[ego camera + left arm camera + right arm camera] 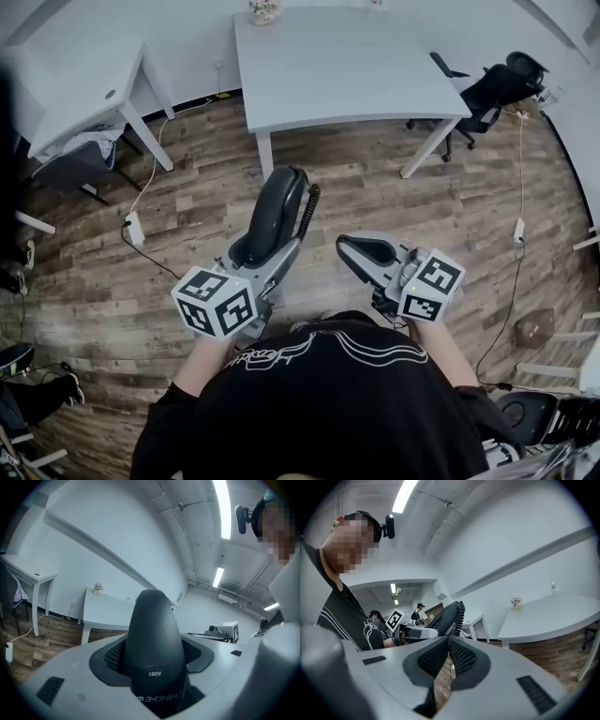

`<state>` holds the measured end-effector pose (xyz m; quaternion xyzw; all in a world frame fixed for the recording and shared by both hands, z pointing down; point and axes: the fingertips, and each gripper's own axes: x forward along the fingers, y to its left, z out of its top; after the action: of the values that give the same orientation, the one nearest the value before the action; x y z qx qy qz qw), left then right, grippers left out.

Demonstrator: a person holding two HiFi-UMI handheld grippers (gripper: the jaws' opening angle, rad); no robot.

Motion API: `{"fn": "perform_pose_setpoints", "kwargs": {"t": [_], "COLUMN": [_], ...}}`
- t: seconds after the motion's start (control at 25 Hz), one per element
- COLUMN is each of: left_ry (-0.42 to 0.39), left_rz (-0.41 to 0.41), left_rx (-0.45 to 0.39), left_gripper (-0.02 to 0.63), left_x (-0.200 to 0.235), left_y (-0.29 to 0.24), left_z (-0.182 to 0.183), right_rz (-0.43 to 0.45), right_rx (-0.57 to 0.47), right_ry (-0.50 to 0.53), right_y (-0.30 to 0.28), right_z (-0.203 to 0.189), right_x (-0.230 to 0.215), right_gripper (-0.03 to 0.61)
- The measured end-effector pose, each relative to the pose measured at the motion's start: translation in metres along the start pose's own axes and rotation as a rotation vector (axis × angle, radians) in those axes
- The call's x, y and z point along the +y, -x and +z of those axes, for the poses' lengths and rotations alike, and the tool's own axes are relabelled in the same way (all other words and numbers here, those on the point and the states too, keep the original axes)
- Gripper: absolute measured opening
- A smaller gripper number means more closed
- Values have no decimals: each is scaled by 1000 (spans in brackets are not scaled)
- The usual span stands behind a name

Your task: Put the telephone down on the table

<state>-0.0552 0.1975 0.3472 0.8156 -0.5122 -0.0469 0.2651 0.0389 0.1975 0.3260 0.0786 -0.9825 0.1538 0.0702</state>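
A black telephone handset [275,214] with a coiled cord [307,212] stands between the jaws of my left gripper [251,255], which is shut on it, held in the air above the wooden floor. In the left gripper view the handset [153,644] fills the gap between the dark pads. My right gripper [361,253] is beside it to the right, its pads together with nothing between them; the right gripper view shows its pads [461,657] touching and the handset [448,615] beyond. The white table [347,66] stands ahead.
A second white desk [75,84] stands at the left. A black office chair [492,89] is at the table's right end. Cables and power strips [134,228] lie on the floor. A small flower pot [263,11] sits on the table's far edge.
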Motion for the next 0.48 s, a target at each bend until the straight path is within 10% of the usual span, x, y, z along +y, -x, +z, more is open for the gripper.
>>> {"fn": "perform_pose_setpoints", "kwargs": {"t": [0.48], "left_ry": [8], "left_rz": [46], "left_rx": [35], "left_gripper": [281], "left_x": [46], "left_y": [-81], "left_z": [30], "right_rz": [41], "right_rx": [-30], "right_ry": [-41], "right_y": [-27], "right_z": [22], "right_x": [-100], "right_gripper": [40]}}
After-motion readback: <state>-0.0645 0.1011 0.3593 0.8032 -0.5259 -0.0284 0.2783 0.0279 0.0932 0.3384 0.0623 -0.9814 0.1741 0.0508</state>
